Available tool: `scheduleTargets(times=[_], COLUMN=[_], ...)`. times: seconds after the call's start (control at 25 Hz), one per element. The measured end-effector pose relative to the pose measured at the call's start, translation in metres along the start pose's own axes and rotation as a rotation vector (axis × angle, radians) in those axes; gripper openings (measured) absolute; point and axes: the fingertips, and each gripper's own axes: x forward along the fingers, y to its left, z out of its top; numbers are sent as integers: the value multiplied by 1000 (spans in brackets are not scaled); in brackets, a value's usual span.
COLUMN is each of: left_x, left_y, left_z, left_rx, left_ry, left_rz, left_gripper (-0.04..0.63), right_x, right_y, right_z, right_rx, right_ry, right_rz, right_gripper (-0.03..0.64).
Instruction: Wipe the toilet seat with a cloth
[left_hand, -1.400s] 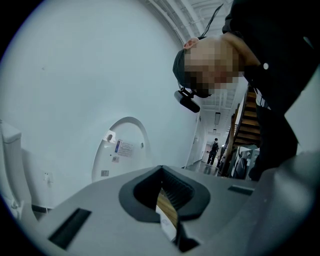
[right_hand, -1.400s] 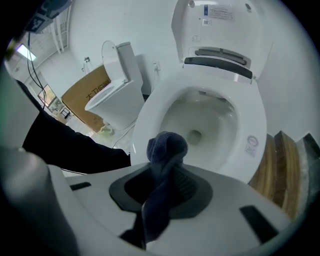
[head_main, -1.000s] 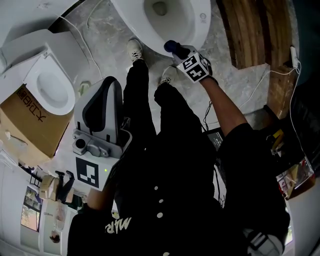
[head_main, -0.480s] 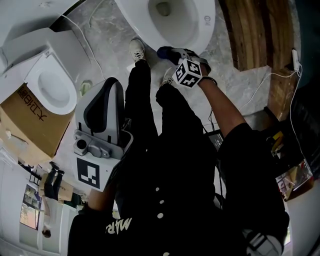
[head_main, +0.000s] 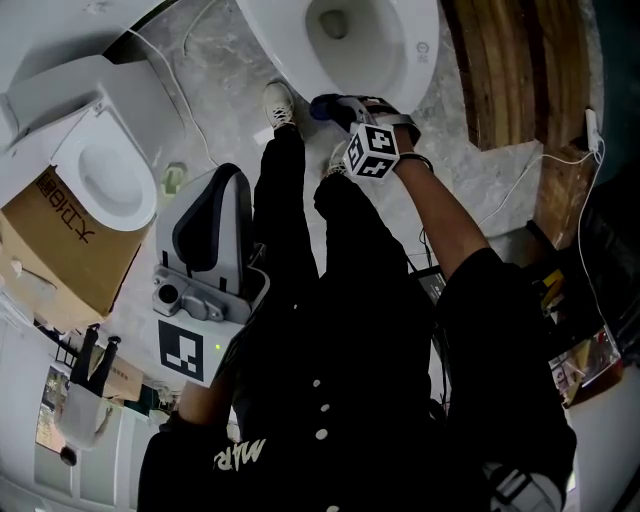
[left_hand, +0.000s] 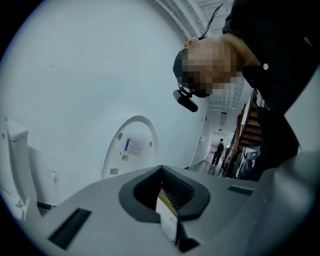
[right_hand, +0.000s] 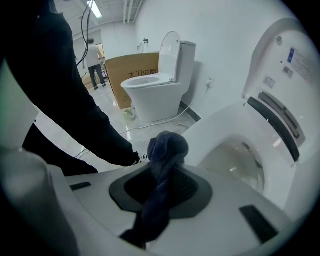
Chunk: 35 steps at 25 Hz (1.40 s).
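The white toilet (head_main: 405, 55) stands at the top of the head view with its lid (right_hand: 287, 75) raised. Its seat rim (right_hand: 220, 127) curves around the bowl (right_hand: 240, 162). My right gripper (head_main: 338, 106) is at the rim's front edge, shut on a dark blue cloth (head_main: 322, 106). The right gripper view shows the cloth (right_hand: 167, 147) bunched between the jaws of that gripper (right_hand: 162, 175), just left of the rim. Whether it touches the rim is unclear. My left gripper (head_main: 208, 225) hangs low at the left, away from the toilet. Its jaws (left_hand: 162, 192) are shut and hold nothing.
A second toilet (head_main: 95, 170) and a cardboard box (head_main: 60, 245) stand to the left. Wooden boards (head_main: 510, 60) lie right of the toilet, and cables (head_main: 520, 165) run over the marble floor. The holder's shoes (head_main: 280, 100) are by the bowl's front. A person (right_hand: 95, 62) walks far off.
My right gripper has slid left along the toilet's front rim with the cloth, and its marker cube has turned. The left gripper has hardly moved.
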Motion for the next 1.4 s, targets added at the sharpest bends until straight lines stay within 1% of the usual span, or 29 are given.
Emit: scheduleTargets(times=[0.32,0.88,1.4], left_x=[1,12,21], left_y=[12,27,47], left_z=[1,0,1], left_rx=[-3,-21,-30], left_ry=[4,18,30], left_rz=[19,36,48], left_gripper=[8,8,8], right_x=[8,19,32], right_y=[-19,-50,-83], right_z=[17,41,64], right_rx=[-54,-59,-35], right_ry=[-20,-47,-75], right_rz=[-9,-15,-32], right_gripper=[86,87,87])
